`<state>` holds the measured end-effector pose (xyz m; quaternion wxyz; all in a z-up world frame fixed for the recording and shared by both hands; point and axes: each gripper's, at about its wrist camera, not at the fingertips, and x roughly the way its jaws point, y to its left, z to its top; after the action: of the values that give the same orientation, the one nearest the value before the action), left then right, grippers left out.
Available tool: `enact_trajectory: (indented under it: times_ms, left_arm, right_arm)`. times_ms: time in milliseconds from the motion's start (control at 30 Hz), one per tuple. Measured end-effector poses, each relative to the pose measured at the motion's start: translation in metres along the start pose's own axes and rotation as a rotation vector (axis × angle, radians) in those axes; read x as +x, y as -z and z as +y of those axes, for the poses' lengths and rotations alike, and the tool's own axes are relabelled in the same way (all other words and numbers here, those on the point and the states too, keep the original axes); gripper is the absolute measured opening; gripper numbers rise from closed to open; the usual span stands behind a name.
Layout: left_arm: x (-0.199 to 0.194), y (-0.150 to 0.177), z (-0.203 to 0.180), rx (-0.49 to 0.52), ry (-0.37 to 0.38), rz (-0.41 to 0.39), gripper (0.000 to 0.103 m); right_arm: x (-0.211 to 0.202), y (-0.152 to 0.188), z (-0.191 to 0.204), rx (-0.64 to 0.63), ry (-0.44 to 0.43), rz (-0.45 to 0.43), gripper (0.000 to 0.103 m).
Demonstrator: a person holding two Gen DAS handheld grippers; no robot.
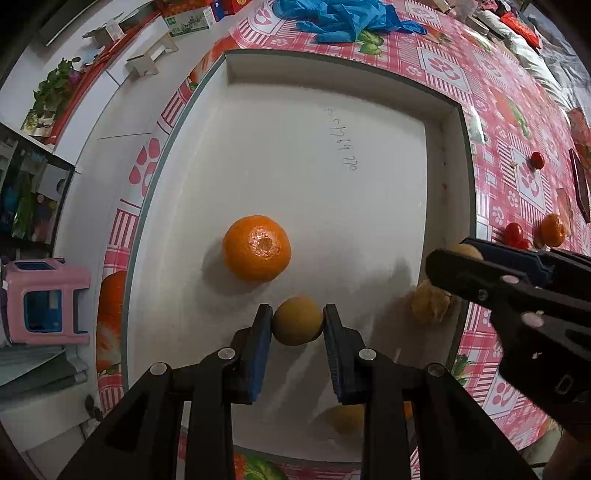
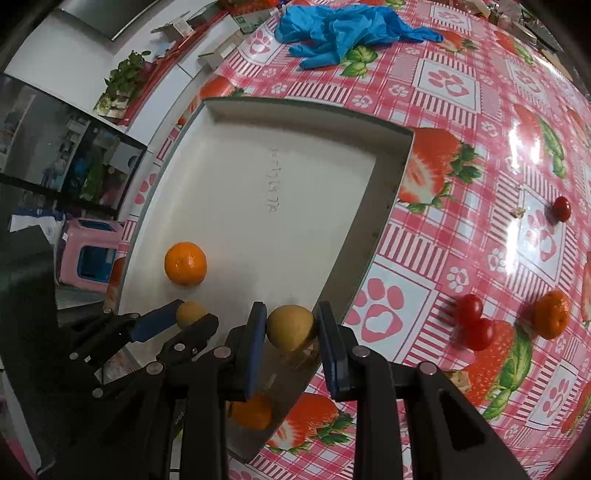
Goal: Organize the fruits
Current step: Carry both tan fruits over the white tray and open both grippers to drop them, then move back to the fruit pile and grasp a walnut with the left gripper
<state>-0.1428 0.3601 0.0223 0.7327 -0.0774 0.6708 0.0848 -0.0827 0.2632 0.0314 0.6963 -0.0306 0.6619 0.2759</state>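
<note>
Left wrist view: white tray (image 1: 258, 110) on the pink-patterned surface (image 1: 517, 184).

- Left gripper (image 1: 297, 325): fingers (image 1: 260, 343) closed narrowly on a small yellow-brown fruit (image 1: 295, 325), held over the tray floor. Whether it touches the floor cannot be told.
- Mandarin (image 1: 256, 248): in the tray, just beyond the left fingertips, apart from them.
- Husked fruit (image 1: 431, 301): by the tray's wall, to the right of the left fingers, just under the right gripper (image 1: 448, 258).
- Another yellowish fruit (image 1: 347, 419): in the tray, behind the left fingers, partly hidden.

Right wrist view:
- Right gripper (image 2: 291, 328): fingers (image 2: 255, 347) closed narrowly on a second yellow-brown fruit (image 2: 290, 326), over the tray's near edge.
- Orange fruit (image 2: 251, 411): below the right fingers, partly hidden.
- Still out on the surface, to the right of the right fingers: two red tomatoes (image 2: 474, 326) touching each other, a second mandarin (image 2: 551, 319), and farther off a lone red tomato (image 2: 562, 208).
- Blue gloves (image 2: 347, 33): beyond the tray, not fruit.

Progress, as judged: partly done. Several fruits are in the tray, two are held ready for setting down, and four remain to collect.
</note>
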Motion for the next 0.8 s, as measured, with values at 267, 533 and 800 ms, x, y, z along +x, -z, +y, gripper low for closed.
enact_trajectory:
  times_ms: [267,533,800]
  left_arm:
    - [0.007,0.000,-0.001,0.004,-0.019,0.028,0.068]
    - [0.002,-0.001,0.001,-0.014,-0.049,0.004,0.087]
    - [-0.004,-0.006,-0.004,-0.014,-0.045,-0.001,0.087]
  right_arm:
    - [0.004,-0.003,0.001,0.001,-0.006,0.004,0.038]
    - [-0.009,-0.004,0.003,-0.002,-0.015,-0.031,0.070]
    - [-0.022,0.001,-0.016,0.039,0.043,-0.060,0.087]
